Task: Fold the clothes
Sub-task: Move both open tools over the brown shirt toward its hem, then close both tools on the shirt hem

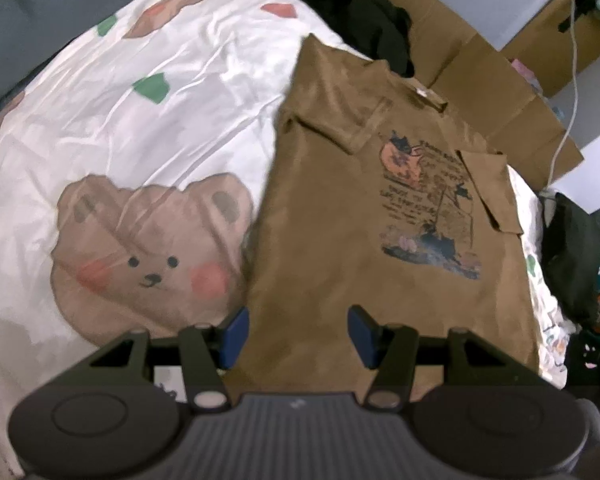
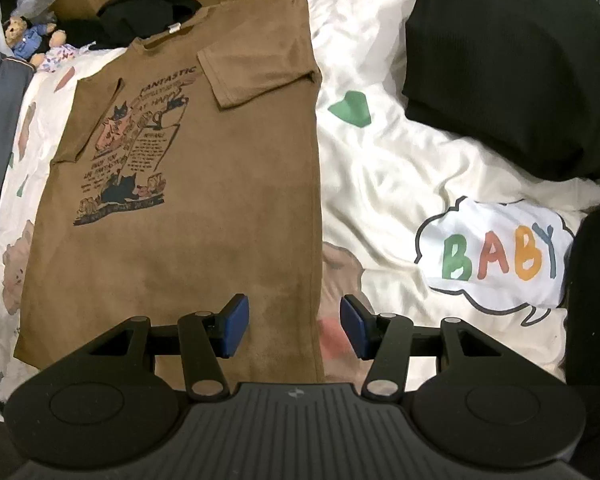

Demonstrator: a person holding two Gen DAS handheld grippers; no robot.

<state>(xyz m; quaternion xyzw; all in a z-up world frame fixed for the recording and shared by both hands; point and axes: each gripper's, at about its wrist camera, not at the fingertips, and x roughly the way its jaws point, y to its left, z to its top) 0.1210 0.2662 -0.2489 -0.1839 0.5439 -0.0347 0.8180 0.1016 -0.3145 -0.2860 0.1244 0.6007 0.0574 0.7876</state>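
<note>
A brown cotton T-shirt with a printed picture [image 1: 380,208] lies flat, sleeves folded in, centre frame on the white bear-print bedsheet [image 1: 140,120]. Left claw [image 1: 298,336] and right claw [image 2: 294,326] hover half-wide, holding nothing.

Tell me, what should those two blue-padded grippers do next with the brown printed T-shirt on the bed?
Probably lower both onto the near hem and pinch it. The brown printed T-shirt lies flat on the white cartoon-bear bedsheet with both sleeves already folded inward. The left gripper and right gripper stand open above its two bottom corners, holding nothing.
</note>
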